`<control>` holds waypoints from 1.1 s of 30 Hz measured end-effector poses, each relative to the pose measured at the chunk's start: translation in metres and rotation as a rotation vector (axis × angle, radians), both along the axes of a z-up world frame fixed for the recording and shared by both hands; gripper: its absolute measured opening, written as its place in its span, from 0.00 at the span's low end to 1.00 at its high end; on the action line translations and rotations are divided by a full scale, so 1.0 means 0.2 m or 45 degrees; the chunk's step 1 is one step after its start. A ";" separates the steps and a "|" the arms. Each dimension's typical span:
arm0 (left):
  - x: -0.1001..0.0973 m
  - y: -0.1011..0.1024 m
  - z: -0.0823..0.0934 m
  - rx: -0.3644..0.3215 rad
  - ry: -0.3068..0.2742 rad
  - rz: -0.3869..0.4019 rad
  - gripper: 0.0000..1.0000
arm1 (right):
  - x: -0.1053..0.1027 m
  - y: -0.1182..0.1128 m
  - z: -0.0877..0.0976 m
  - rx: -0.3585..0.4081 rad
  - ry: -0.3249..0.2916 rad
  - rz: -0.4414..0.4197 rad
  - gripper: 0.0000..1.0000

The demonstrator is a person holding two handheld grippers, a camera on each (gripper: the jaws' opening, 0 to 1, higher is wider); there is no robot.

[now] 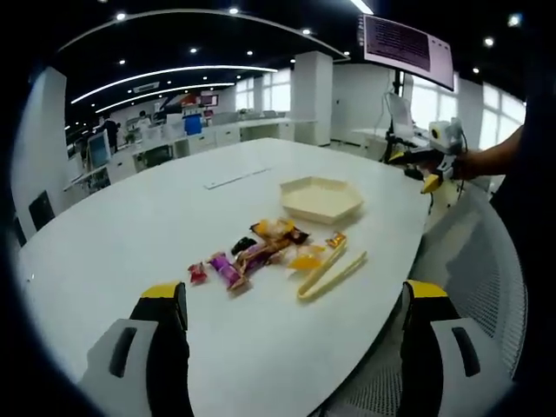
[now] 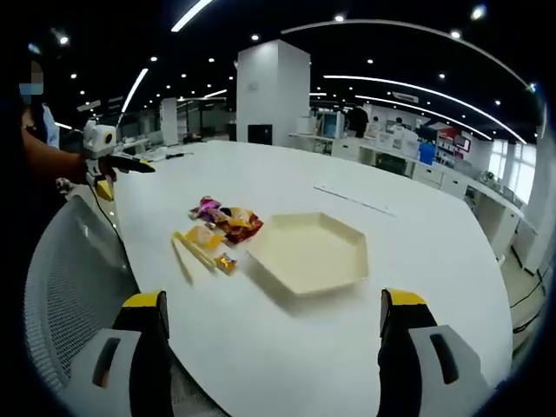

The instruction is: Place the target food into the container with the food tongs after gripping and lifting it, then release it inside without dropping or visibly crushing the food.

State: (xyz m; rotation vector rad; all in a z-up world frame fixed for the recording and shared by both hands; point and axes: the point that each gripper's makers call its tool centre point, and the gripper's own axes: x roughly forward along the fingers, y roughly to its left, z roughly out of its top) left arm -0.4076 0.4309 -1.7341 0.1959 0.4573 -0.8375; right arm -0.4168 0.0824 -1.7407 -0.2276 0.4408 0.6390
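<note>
1. Tongs pale yellow, lying flat on white table, arms look slightly spread, pinching nothing.
2. Wrapped snacks piled just beside tongs, not in the tray.
3. Hexagonal cream tray holds nothing, near the pile.
4. Left gripper jaws wide apart, above table edge.
5. Right gripper jaws wide apart, nothing held.
6. Mesh chair beside table.

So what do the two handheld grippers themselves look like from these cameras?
Both look alike. In the left gripper view, the left gripper has two chunky light-grey jaws with black inner faces, yellow tips and a dark slot in each. The right gripper in its own view has the same grey, black and yellow build. Seen from the side, the right gripper's body is pale, with a yellow part below it.
</note>
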 end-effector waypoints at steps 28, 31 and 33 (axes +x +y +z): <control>0.06 0.02 0.01 -0.007 0.019 0.010 0.99 | 0.04 -0.01 0.00 -0.016 0.007 -0.013 1.00; 0.07 0.03 0.01 -0.018 0.019 0.017 0.99 | 0.03 0.00 0.00 -0.020 0.004 -0.007 1.00; 0.07 0.02 0.01 -0.014 0.013 0.011 0.99 | 0.04 0.01 0.00 -0.022 0.005 -0.002 1.00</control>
